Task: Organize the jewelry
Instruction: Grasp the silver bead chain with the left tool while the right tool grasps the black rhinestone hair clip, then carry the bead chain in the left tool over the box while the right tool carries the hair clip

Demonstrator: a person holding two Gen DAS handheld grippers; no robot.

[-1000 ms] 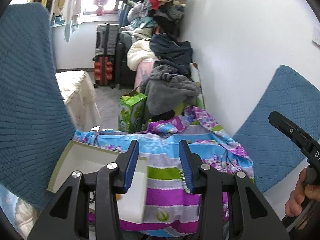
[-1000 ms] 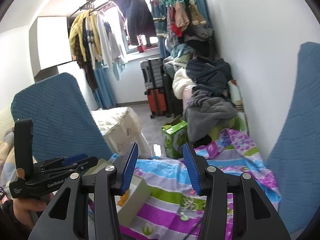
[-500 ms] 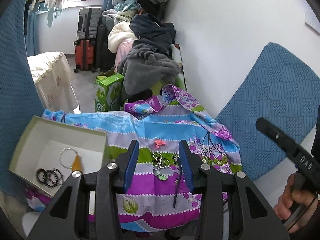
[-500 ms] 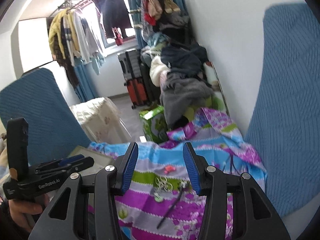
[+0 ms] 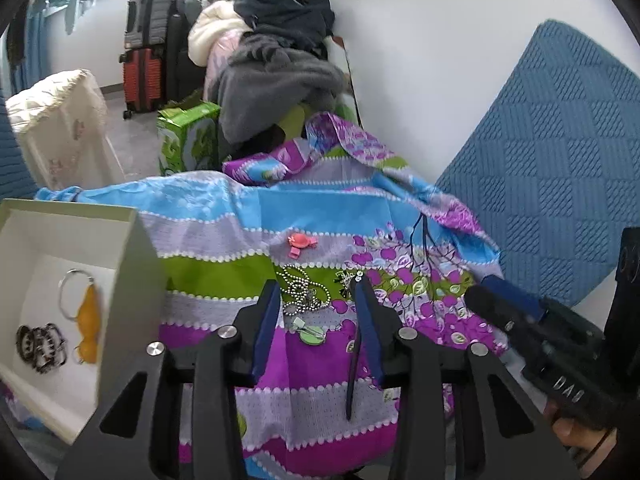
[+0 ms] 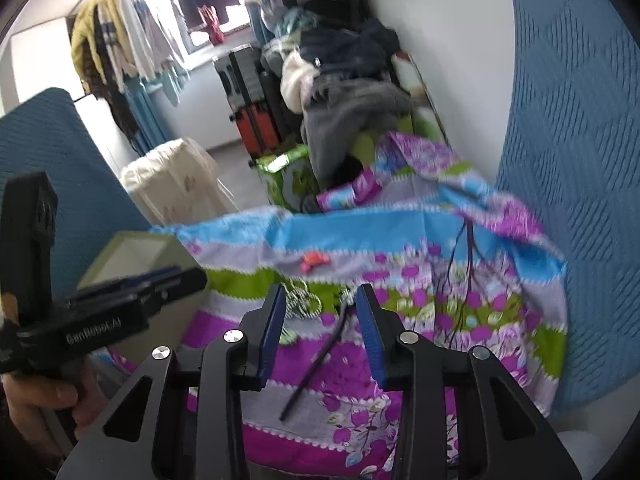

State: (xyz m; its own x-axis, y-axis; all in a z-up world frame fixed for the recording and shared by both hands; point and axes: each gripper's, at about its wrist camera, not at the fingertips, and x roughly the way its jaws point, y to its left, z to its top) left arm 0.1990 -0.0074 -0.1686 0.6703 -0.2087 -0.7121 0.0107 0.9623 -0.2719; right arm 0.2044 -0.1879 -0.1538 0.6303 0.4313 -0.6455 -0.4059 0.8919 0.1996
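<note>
On a colourful striped cloth (image 5: pixel 224 216) lie a silver bead chain (image 5: pixel 302 292), a coral hair clip (image 5: pixel 299 242), a green clip (image 5: pixel 310 332), a small sparkly piece (image 5: pixel 349 278) and a dark thin stick (image 5: pixel 352 376). An open white box (image 5: pixel 132 248) at the left holds a ring with an orange charm (image 5: pixel 86 316) and dark bead bracelets (image 5: pixel 40 346). My left gripper (image 5: pixel 318 320) is open and empty, low over the chain. My right gripper (image 6: pixel 320 320) is open and empty above the stick (image 6: pixel 316 364); the chain (image 6: pixel 302 300), the coral clip (image 6: pixel 314 260) and the box (image 6: pixel 136 252) show there too.
Blue quilted cushions stand at the right (image 5: pixel 560 152) and at the left (image 6: pixel 48 168). Behind the cloth are a green carton (image 5: pixel 186 136), a heap of clothes (image 5: pixel 276 68), suitcases (image 5: pixel 146 52) and a covered white stand (image 5: pixel 60 120). A white wall runs along the right.
Both grippers have tilted down and moved in over the cloth. The jewelry and the inside of the box have come into view and now sit closer. Both jaws stay open.
</note>
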